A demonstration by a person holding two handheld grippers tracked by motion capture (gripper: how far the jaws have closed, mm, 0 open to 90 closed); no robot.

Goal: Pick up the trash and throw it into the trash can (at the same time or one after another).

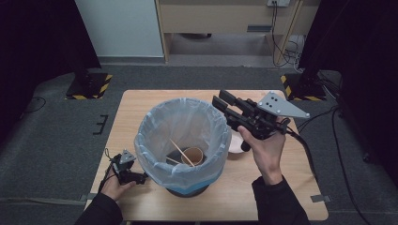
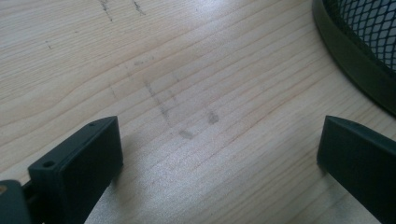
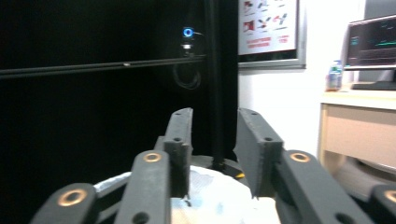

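A mesh waste bin [image 1: 187,187] lined with a pale plastic bag [image 1: 159,122] stands near the middle of the wooden surface [image 1: 291,187]. Down inside it lie a brown paper cup [image 1: 193,156] on its side and thin wooden sticks [image 1: 181,152] leaning across it.

The right gripper [image 1: 221,102] is held level above the bin's right rim, pointing left across the opening. In the right gripper view its jaws stand a little apart with nothing between them, the bag's rim just below. Behind this hand, partly hidden by it, something white [image 1: 234,140] rests on the surface beside the bin.

The left gripper [image 1: 141,178] sits low at the bin's left foot. In the left gripper view its jaws are spread wide over bare wood, the bin's dark base ring [image 2: 355,51] just beside the right-hand one.
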